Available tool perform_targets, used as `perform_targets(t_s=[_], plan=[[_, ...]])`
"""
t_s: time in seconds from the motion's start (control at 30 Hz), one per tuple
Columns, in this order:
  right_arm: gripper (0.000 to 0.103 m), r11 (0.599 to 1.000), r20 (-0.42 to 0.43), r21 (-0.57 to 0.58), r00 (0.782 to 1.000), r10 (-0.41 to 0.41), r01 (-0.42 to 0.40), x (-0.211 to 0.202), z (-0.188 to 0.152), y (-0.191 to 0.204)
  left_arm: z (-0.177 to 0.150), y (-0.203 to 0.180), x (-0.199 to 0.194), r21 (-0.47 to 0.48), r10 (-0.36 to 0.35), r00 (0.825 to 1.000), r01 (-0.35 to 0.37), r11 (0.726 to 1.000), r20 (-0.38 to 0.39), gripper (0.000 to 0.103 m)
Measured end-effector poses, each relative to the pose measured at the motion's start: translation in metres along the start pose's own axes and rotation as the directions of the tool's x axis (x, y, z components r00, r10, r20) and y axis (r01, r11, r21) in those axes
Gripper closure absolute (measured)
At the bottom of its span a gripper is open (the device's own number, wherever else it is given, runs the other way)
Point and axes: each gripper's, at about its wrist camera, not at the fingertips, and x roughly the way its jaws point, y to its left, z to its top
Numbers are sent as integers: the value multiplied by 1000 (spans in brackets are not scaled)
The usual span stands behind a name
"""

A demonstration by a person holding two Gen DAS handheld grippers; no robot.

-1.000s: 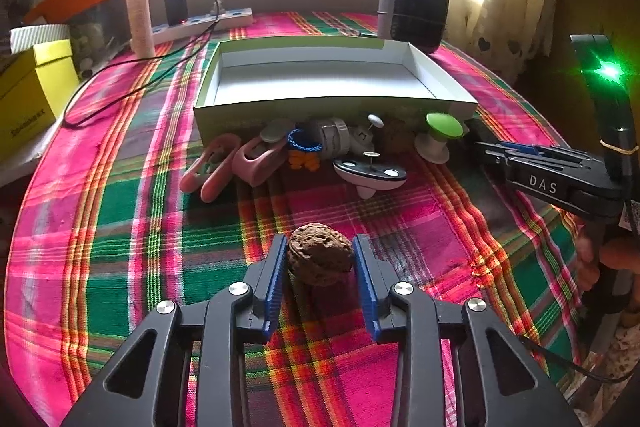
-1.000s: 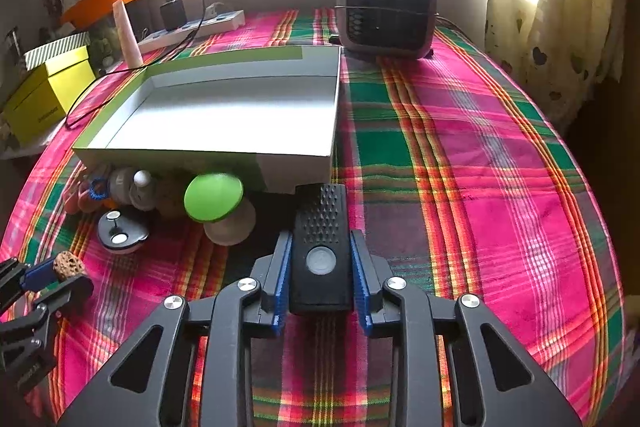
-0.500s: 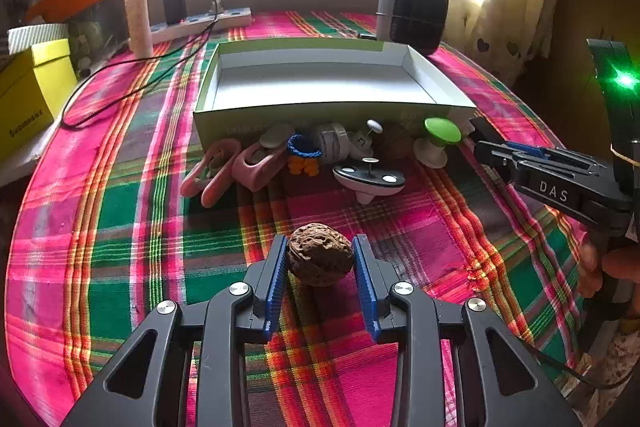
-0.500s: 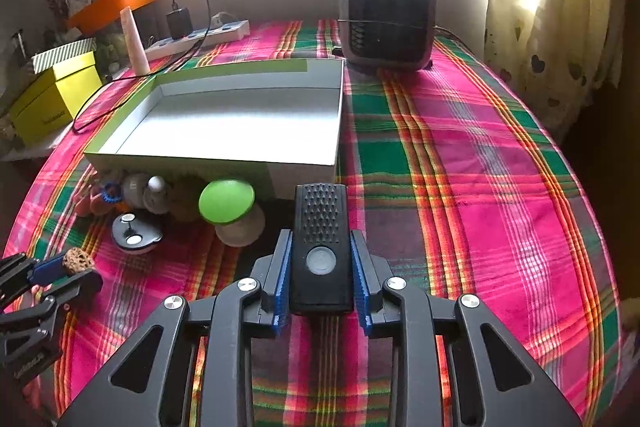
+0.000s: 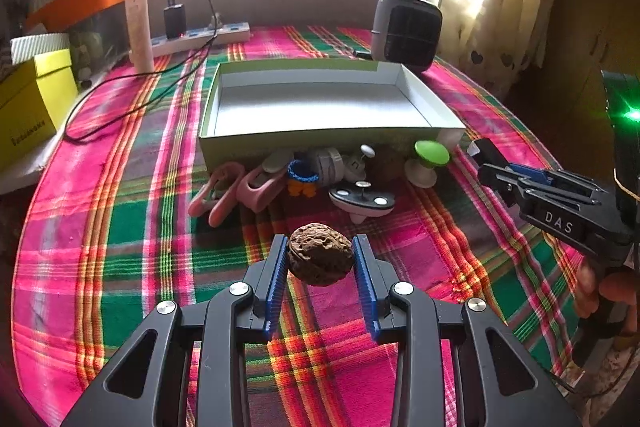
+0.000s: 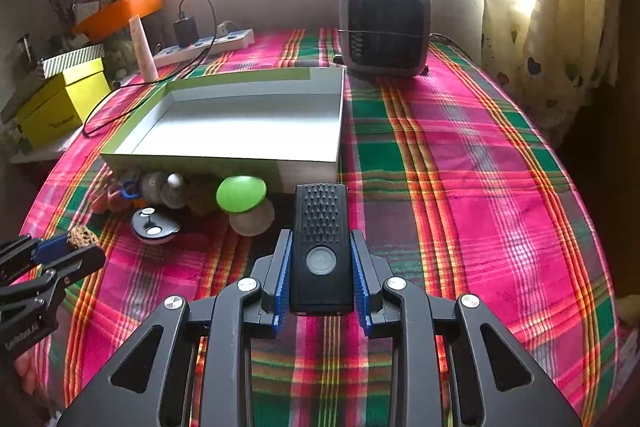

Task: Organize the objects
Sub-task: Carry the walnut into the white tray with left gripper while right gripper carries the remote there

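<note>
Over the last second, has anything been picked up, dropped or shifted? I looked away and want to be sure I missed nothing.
Nothing visibly changed. The left tongs stay clamped on the walnut, the right tongs on the black remote. The open box is still bare inside, and the small items remain along its near wall.

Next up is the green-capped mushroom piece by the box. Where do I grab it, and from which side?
Grip the green-capped mushroom across its pale stem, just under the cap. It leans, cap tipped toward the white box, which blocks the far side. Come from above and the near side, fingers straddling the stem left and right; the wide, smooth cap would likely slip.
</note>
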Motion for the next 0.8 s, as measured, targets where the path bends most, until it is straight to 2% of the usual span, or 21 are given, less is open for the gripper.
perform_targets(t_s=[0.8], plan=[[75,997,25,-28,997,67,-67,-13,29,12,47,2,2,1,-26,999,26,1000,44,73]])
